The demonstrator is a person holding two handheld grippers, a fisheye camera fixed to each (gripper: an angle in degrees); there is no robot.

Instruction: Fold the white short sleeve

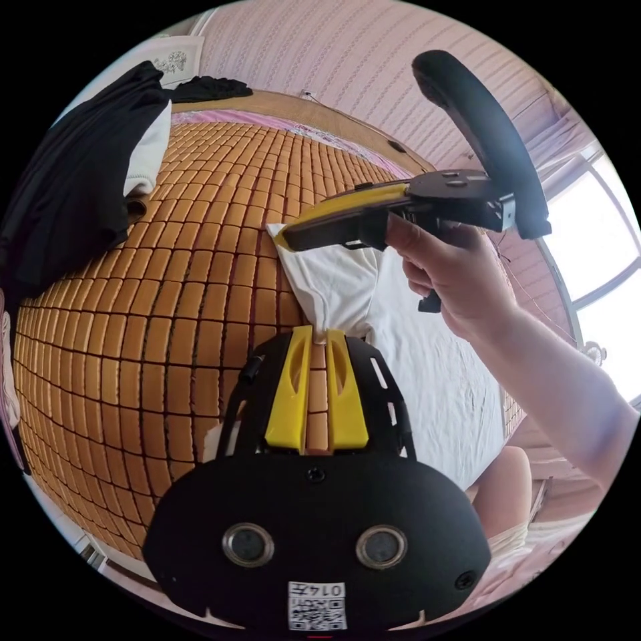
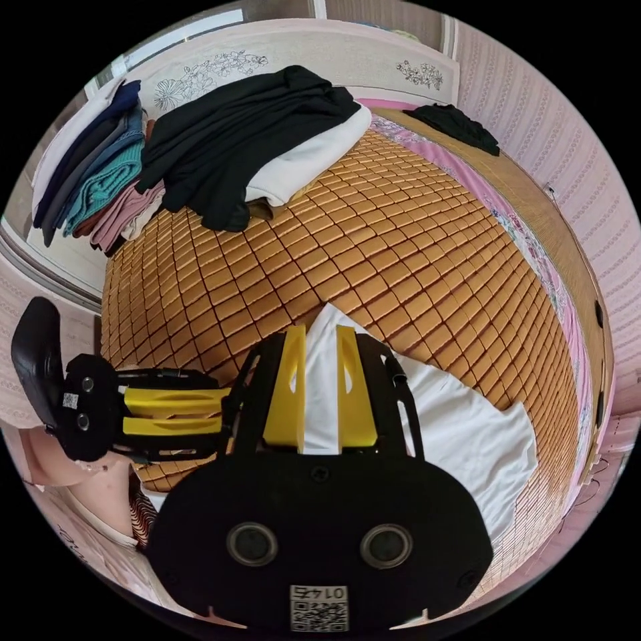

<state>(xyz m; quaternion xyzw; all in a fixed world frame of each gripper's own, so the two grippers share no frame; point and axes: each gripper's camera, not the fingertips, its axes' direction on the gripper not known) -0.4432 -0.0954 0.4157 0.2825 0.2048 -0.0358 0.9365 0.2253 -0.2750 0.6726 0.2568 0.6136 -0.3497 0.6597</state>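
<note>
A bed covered by a tiled bamboo mat carries everything. On the mat lie the white shirt, spread flat, a heap of black and white clothes and, well apart by the wall, a small black garment.

Matt white cotton-like shirt lies on a glossy tiled bamboo mat — yellow plastic jaws (smooth, matt) on black casing.

A bed covered by an orange bamboo-tile mat, pink striped wallpaper behind, and a bright window letting in daylight at one side.
</note>
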